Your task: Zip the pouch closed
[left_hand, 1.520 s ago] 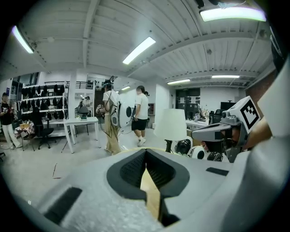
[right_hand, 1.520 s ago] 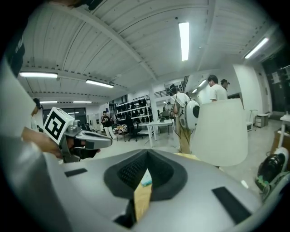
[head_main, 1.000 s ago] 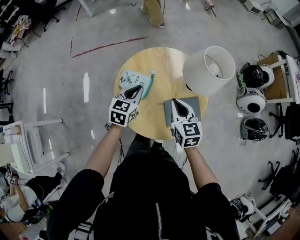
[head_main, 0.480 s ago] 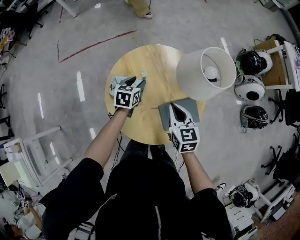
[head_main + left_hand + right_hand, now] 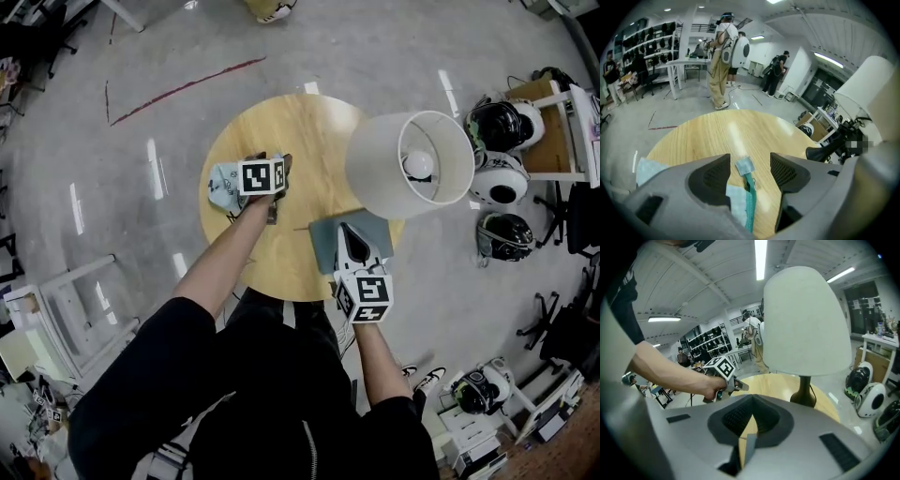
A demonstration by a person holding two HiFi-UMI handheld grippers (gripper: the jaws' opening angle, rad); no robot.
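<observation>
A light blue pouch (image 5: 223, 186) lies at the left side of the round wooden table (image 5: 291, 131). My left gripper (image 5: 277, 161) hovers over the pouch's right end, pointing steeply down. In the left gripper view its jaws (image 5: 750, 159) are opening. The teal zipper strip (image 5: 750, 206) and its grey end tab (image 5: 744, 165) lie between them, untouched by the pads. My right gripper (image 5: 351, 230) stays shut and empty above a grey flat pad (image 5: 323, 246) near the table's front. Its closed fingertips (image 5: 751, 414) face the left hand.
A lamp with a wide white shade (image 5: 408, 164) stands on the table's right, its dark base (image 5: 802, 397) just beyond the right gripper. Helmets (image 5: 502, 187) sit on the floor to the right. People (image 5: 724, 56) stand further back.
My left gripper dropped and slid left toward the pouch's zipper end, and its jaws went from shut to wide apart. The right gripper sank a little over the grey pad.
</observation>
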